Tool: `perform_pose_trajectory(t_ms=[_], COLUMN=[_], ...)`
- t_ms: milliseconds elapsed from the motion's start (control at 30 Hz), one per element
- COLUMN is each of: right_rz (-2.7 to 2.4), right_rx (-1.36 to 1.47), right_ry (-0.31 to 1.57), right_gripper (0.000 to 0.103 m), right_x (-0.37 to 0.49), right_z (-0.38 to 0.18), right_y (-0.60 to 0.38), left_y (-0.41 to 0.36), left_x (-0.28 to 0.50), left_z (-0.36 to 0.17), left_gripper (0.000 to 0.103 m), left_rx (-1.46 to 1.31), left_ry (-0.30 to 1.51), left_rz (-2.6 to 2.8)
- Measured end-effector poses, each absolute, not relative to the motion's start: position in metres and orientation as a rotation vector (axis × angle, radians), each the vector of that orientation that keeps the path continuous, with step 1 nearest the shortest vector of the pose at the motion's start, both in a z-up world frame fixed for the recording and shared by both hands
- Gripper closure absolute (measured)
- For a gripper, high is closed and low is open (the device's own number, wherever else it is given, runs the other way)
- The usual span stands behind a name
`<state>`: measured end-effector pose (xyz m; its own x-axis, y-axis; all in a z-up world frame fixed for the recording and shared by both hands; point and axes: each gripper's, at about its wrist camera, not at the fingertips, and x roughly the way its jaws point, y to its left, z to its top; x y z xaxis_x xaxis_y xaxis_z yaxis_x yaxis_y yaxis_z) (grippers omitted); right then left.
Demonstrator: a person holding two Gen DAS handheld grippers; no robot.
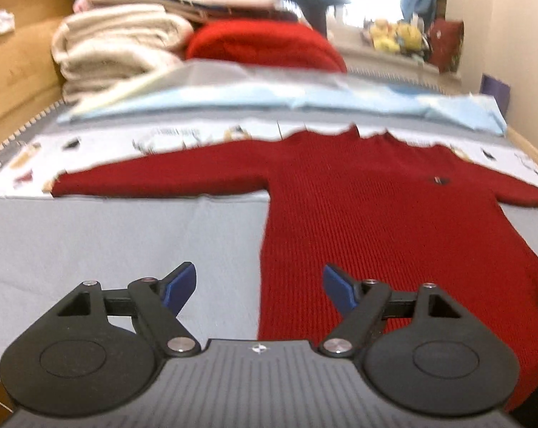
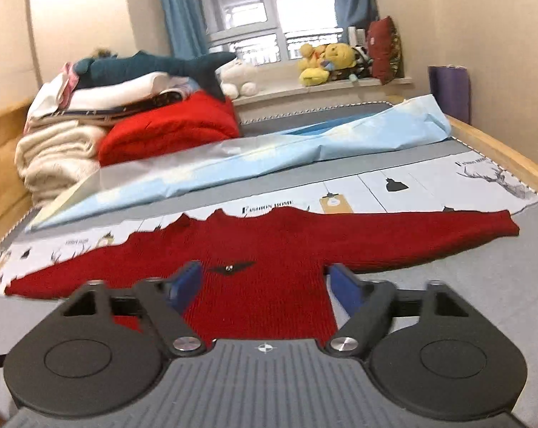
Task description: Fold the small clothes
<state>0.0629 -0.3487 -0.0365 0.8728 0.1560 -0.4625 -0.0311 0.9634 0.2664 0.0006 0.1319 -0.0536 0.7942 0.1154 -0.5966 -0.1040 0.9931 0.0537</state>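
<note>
Both grippers, left (image 1: 260,287) & right (image 2: 265,285), jaws wide, empty, over flat ribbed-knit red sweater (image 1: 375,214).

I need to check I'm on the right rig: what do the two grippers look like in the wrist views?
Both match. The left gripper and right gripper each have two blue fingertip pads on black linkage arms with silver pivot bolts, black rounded housings either side, and a grey ribbed body carrying a small white crosshair mark. No cables, hands or sleeves show.
</note>
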Motion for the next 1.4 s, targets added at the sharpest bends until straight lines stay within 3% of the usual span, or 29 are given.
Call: perform_pose_trajectory(t_ms=[300, 467, 567, 633, 733, 933, 1167, 1233, 1400], right_rz=[0.042, 0.054, 0.031, 0.021, 0.023, 0.024, -0.013, -0.026, -0.062], right_rx=[0.265, 0.302, 0.298, 0.288, 0.262, 0.252, 0.297, 0.322, 0.318], right_ry=[0.571, 0.583, 0.592, 0.582, 0.565, 0.553, 0.581, 0.601, 0.660], right_gripper=[0.024, 0.024, 0.024, 0.024, 0.024, 0.025, 0.025, 0.026, 0.036], right_x=[0.092, 0.094, 0.095, 0.095, 0.096, 0.093, 0.091, 0.093, 0.099], right_z=[-0.052, -0.048, -0.051, -0.051, -0.049, -0.045, -0.048, -0.049, -0.053], right_y=[-0.318, -0.319, -0.319, -0.319, -0.318, -0.319, -0.324, -0.323, -0.312], left_y=[0.127, 0.130, 0.136, 0.136, 0.130, 0.138, 0.197, 0.217, 0.264], left_x=[0.005, 0.013, 0.026, 0.040, 0.062, 0.130, 0.186, 0.203, 0.232], left_z=[-0.045, -0.030, -0.004, 0.019, 0.055, 0.093, 0.055, 0.032, 0.011], left_gripper=[0.021, 0.033, 0.046, 0.064, 0.070, 0.070, 0.072, 0.084, 0.085], left_rx=[0.034, 0.003, -0.038, -0.036, 0.045, 0.039, -0.080, -0.113, -0.239], left_ry=[0.573, 0.562, 0.563, 0.542, 0.484, 0.488, 0.481, 0.589, 0.655], left_rz=[0.128, 0.119, 0.035, -0.034, -0.070, -0.073, -0.003, 0.080, 0.235])
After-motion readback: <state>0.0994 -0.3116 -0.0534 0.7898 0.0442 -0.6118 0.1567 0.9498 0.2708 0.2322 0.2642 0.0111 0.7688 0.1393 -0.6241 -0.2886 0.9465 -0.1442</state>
